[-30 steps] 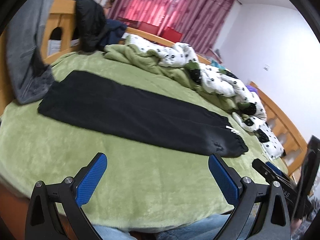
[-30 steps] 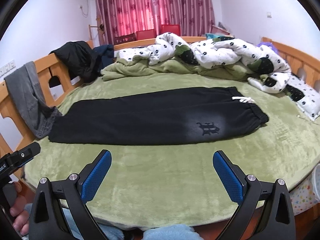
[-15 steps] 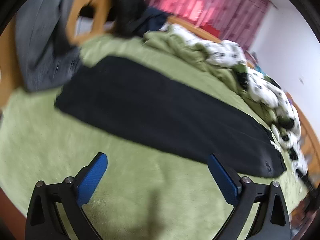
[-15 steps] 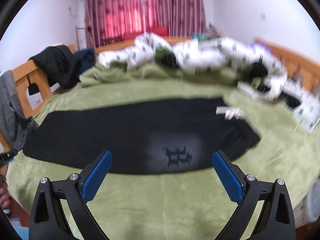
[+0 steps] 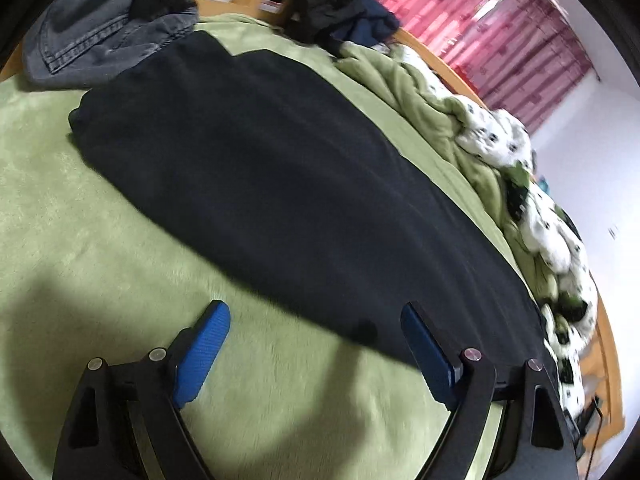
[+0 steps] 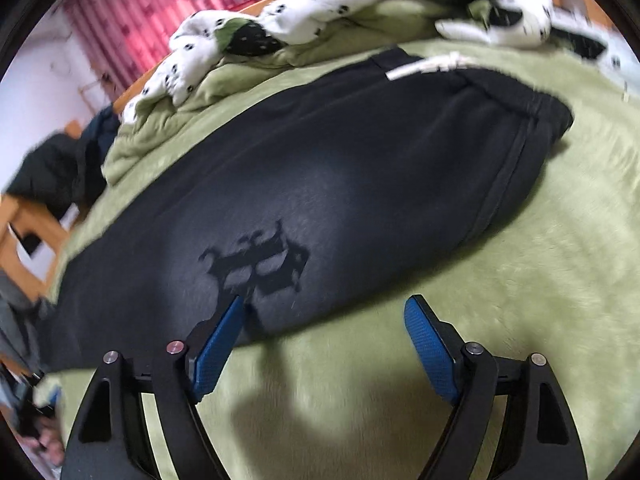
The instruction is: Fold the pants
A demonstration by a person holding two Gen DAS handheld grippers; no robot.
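Black pants lie flat and folded lengthwise on a green blanket. In the right wrist view the pants show a dark logo and the waistband with a white drawstring at the right. My left gripper is open and empty, low over the near edge of the leg end. My right gripper is open and empty, low over the near edge by the logo; its left fingertip overlaps the fabric edge.
Grey jeans hang over the wooden bed frame at the far left. A dark jacket lies beyond. A bunched green and white spotted duvet lies along the far side of the bed. Red curtains hang behind.
Both grippers have moved forward and down toward the near edge of the pants, which now fill much more of both views. Both stay open.
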